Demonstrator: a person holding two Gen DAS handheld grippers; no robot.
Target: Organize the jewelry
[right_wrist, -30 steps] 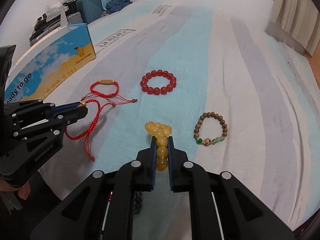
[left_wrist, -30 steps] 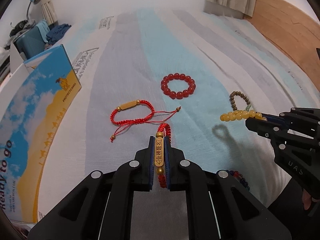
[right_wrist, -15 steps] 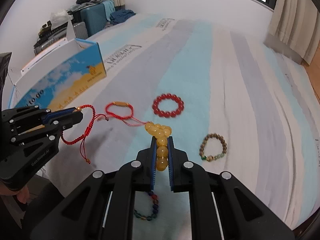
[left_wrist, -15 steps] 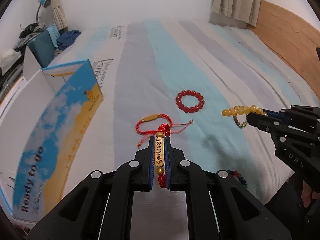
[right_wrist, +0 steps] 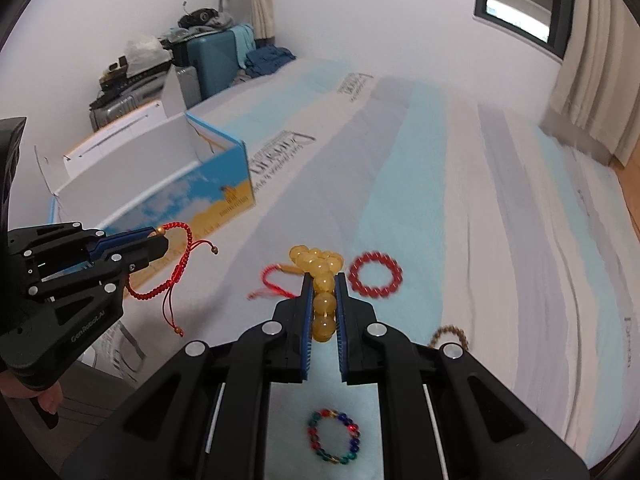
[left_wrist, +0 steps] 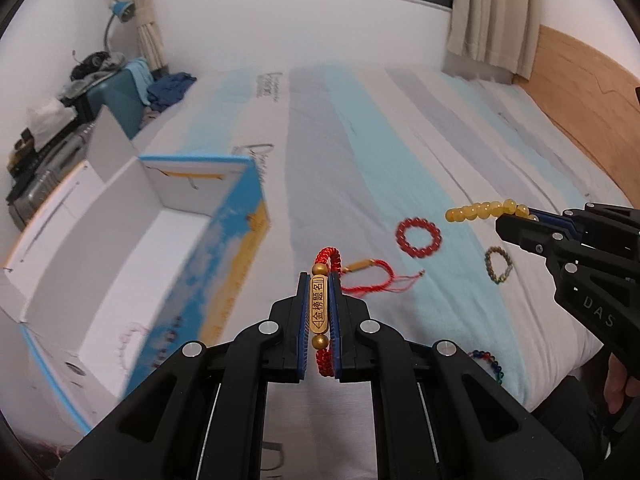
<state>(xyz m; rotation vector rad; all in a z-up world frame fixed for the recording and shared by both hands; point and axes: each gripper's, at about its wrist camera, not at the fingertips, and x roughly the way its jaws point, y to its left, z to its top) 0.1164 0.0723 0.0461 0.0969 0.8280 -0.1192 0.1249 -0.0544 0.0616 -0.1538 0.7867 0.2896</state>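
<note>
Left wrist view, left gripper: the jaws are closed on the red cord bracelet; its gold bar is pinched lengthwise, along the line of the fingers, running from 6 to 12 o'clock.
Left wrist view, open box: it is seen at 9 to 10 o'clock of the jaws, just beside them, its white interior exposed and its printed blue and yellow wall facing the bed.
Left wrist view, right gripper: it enters at 3 o'clock, closed on the yellow bead bracelet, whose beads are held out toward 9 o'clock.
Left wrist view, bed sheet: a red bead bracelet, a second red cord bracelet, a brown bead bracelet and a multicoloured bead bracelet lie on it, between 1 and 4 o'clock.
Right wrist view, right gripper: the jaws are closed on the yellow bead bracelet; the clamped beads are stacked along the fingers and the rest is bunched beyond the tips at 12 o'clock.
Right wrist view, open box: it is placed at 10 to 11 o'clock, well apart from these jaws.
Right wrist view, left gripper: it stands at 9 o'clock, between these jaws and the box, the cord loop hanging from its tips.
Judgement: the left hand is taken to be the nearer to the box.
</note>
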